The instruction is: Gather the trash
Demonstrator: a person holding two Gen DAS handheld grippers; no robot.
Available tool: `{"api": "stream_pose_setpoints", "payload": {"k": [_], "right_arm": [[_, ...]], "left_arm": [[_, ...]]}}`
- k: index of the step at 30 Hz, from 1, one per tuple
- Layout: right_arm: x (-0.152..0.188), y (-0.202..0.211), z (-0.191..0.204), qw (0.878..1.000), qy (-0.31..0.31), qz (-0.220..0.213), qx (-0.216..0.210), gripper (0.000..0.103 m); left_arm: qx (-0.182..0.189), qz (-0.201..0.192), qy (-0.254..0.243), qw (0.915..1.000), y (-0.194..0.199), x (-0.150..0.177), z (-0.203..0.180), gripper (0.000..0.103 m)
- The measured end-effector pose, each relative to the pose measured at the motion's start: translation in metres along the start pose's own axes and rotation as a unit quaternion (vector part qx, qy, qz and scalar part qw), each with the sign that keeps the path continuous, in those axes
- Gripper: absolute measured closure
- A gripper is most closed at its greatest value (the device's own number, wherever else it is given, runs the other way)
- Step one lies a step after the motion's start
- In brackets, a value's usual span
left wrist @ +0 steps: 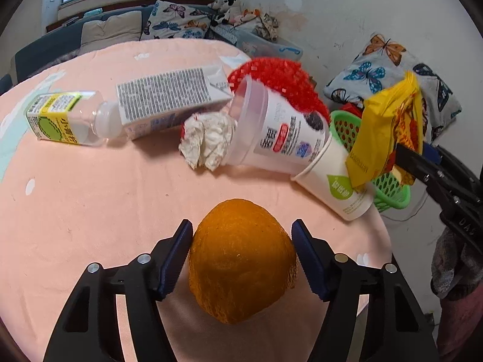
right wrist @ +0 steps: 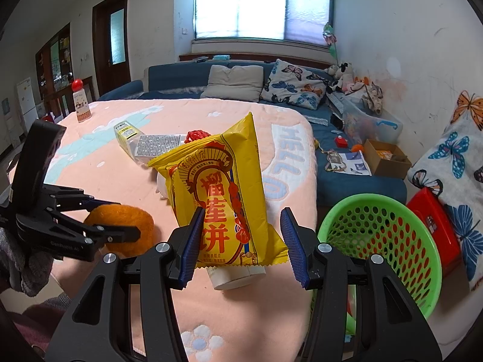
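**Both grippers loaded or loading, basket off the table edge**

On the pink blanket (left wrist: 75, 199), near its front edge, an orange peel (left wrist: 241, 262) sits dome-up between the fingers of the left gripper (left wrist: 241, 256). Left pad seems to touch the peel; a thin gap shows at the right pad. Jaws stand apart, no firm grip evident. The right gripper (right wrist: 240, 242) holds a yellow snack bag (right wrist: 223, 193) upright above the table. From the left wrist view the bag is pinched; its own camera shows the jaws fairly wide, so the hold looks light.

Risks, as judged:
- Peel is hollow and springy; a squeeze could fold it or pop it out sideways.
- Bag may slip from a loose pinch before reaching the green basket (right wrist: 377, 241), which sits below the table's right edge.

Around: two nested cups (left wrist: 302, 150), crumpled tissue (left wrist: 208, 138), carton (left wrist: 169, 99), plastic bottle (left wrist: 66, 117) and red mesh (left wrist: 280, 75) lie between the peel and the basket side, crowding any low sweep.
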State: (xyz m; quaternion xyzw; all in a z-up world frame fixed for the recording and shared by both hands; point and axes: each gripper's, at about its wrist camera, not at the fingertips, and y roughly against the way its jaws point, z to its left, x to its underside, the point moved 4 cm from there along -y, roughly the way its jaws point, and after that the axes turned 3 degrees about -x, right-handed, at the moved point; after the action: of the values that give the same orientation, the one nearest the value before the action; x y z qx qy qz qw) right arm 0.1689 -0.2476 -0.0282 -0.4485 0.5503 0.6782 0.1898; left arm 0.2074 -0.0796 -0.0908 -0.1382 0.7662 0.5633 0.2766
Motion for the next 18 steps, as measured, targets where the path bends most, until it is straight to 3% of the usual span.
{"api": "stream_pose_setpoints", "payload": {"k": [10,18], "right_arm": [[-0.001,0.011,-0.016,1.000,-0.028,-0.009,0.011,0.052],[0.000,0.013,-0.018,0.999,-0.030,-0.009,0.012,0.052]], "left_arm": [[0.023,-0.036,0.019,0.9989,0.027,-0.019,0.011,0.038],[0.034,-0.014,0.018,0.9992,0.016,-0.013,0.011,0.038]]}}
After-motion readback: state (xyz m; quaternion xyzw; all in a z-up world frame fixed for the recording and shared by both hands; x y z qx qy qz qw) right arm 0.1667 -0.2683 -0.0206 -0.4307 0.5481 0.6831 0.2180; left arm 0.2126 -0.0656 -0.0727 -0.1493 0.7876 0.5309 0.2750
